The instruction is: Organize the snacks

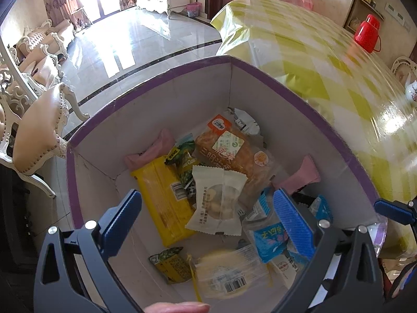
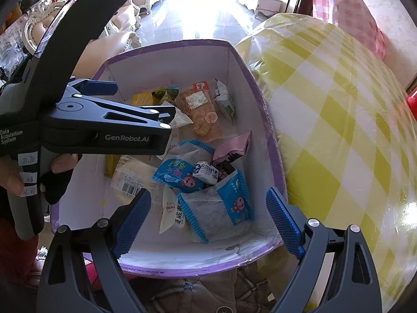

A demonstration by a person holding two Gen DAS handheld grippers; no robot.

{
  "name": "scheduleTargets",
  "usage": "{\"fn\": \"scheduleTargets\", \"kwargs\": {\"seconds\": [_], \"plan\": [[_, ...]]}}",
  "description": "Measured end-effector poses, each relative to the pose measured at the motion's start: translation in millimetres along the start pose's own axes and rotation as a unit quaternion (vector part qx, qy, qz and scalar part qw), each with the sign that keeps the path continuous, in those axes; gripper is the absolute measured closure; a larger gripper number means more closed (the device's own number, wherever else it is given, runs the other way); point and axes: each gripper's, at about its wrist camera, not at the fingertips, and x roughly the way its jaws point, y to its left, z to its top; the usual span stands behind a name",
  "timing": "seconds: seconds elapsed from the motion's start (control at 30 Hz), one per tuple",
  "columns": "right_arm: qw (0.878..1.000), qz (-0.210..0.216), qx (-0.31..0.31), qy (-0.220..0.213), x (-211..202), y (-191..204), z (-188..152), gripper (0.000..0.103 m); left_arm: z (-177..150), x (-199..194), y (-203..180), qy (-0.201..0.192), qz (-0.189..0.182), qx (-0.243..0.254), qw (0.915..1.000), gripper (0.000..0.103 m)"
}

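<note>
So the purple-rimmed box (image 2: pixel 263 109) was stuffed with snacks (image 2: pixel 208 182); both claws, left (image 1: pixel 208 221) and right (image 2: pixel 208 224), hung released, one marked "GenRobot.AI".

Before me a glossy pale tiled floor (image 1: pixel 135 41) reflects strong window light. Cream carved chairs with tan leather (image 1: pixel 39 135) stand left; a table under yellow-white checked cloth (image 1: pixel 338 83) is right.
</note>
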Motion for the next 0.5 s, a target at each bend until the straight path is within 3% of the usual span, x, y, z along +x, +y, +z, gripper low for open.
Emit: {"fn": "scheduleTargets", "kwargs": {"seconds": [0.5], "plan": [[1.000,-0.001,-0.001,0.001,1.1,2.8,-0.3,0.016,-3.1,0.5,0.5,0.002,0.005,-0.003,1.0000,0.002]]}}
